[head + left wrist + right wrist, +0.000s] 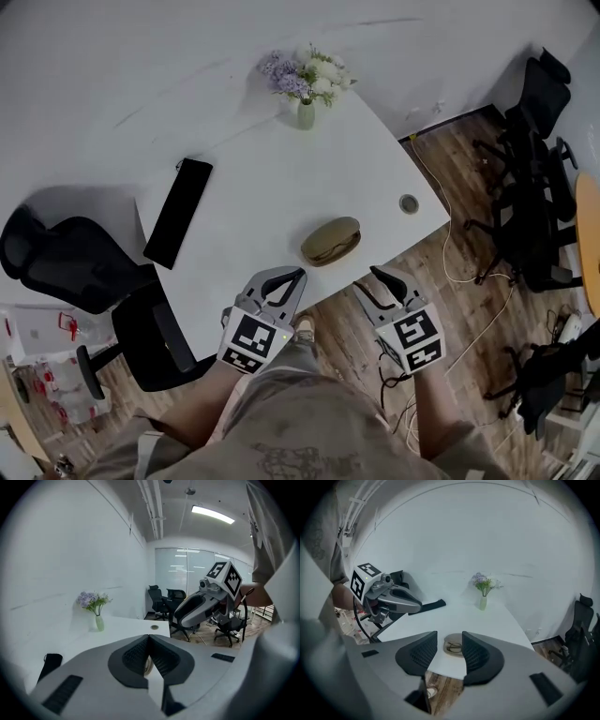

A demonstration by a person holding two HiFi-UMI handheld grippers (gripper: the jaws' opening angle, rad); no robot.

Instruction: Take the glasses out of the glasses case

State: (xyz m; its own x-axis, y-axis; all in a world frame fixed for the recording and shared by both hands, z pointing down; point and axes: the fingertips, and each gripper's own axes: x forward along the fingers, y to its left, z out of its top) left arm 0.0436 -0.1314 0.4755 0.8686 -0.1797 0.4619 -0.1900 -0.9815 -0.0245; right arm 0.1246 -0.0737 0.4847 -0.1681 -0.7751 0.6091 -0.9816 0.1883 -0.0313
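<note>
A tan oval glasses case lies near the white table's front edge. In the right gripper view the case shows between the jaws, lying open with dark-framed glasses in it. My right gripper hovers just off the table edge, in front and to the right of the case; it stands open and holds nothing. My left gripper is in front and to the left of the case, its jaws closed together and empty. A sliver of the case shows behind them.
A vase of flowers stands at the table's far side, a flat black oblong object at its left, and a round cable grommet near the right corner. Black office chairs stand to the left and to the right.
</note>
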